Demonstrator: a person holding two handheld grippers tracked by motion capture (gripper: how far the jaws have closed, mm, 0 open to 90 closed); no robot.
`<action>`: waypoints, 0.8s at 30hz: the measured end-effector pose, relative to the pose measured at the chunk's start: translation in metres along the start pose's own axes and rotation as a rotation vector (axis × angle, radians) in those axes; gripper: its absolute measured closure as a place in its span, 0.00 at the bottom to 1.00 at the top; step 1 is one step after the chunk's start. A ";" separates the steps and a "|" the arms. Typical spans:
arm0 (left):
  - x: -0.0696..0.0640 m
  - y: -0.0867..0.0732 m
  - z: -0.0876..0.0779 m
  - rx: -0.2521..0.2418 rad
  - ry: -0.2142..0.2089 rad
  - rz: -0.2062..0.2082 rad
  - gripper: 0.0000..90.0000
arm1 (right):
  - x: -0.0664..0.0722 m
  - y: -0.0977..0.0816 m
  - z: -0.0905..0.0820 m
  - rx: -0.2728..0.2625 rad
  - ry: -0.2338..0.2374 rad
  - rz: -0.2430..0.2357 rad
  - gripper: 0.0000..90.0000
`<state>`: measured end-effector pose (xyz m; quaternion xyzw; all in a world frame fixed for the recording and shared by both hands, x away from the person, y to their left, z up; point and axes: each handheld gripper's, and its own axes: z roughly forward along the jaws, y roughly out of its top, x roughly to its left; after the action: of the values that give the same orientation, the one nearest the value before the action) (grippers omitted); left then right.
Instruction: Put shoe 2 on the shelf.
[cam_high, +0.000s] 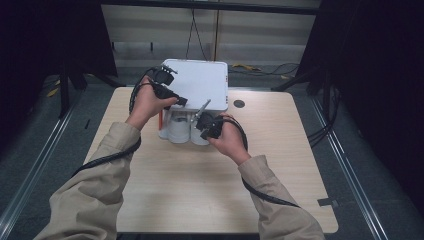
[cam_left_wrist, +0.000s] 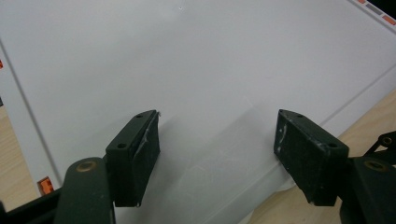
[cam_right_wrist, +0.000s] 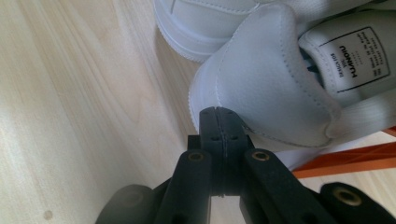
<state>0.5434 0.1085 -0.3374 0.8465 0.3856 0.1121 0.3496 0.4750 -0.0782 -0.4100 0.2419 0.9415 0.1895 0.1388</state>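
Observation:
A white shoebox lid (cam_high: 200, 82) stands raised at the far middle of the table, and white shoes (cam_high: 179, 131) show under its front edge. My left gripper (cam_high: 181, 101) is at the lid's front left edge. In the left gripper view my left gripper (cam_left_wrist: 217, 119) is open, its jaws wide apart before the lid (cam_left_wrist: 196, 60) with nothing pinched between them. My right gripper (cam_high: 209, 125) is at the shoes' right side. In the right gripper view my right gripper (cam_right_wrist: 223, 114) is shut and empty, right at the heel of a white shoe (cam_right_wrist: 266, 88); a second shoe (cam_right_wrist: 201, 23) lies beyond.
The wooden table (cam_high: 200, 190) is bare in front of the box, and a round black hole (cam_high: 239, 104) sits right of the lid. An orange box edge (cam_right_wrist: 345, 161) runs under the shoe's heel. Cables (cam_high: 265, 70) lie on the floor behind the table.

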 end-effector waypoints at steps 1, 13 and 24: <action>0.000 0.000 0.000 0.000 0.001 0.000 0.34 | 0.000 0.000 0.000 0.000 -0.003 0.000 1.00; 0.000 0.005 -0.003 0.049 -0.035 -0.017 0.31 | 0.013 -0.021 -0.019 -0.036 0.134 0.069 0.58; -0.011 -0.015 -0.038 0.090 -0.051 -0.001 0.26 | 0.013 -0.071 -0.044 -0.046 0.143 0.182 0.31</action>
<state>0.5101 0.1265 -0.3188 0.8638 0.3814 0.0730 0.3209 0.4195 -0.1419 -0.4035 0.3087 0.9186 0.2396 0.0589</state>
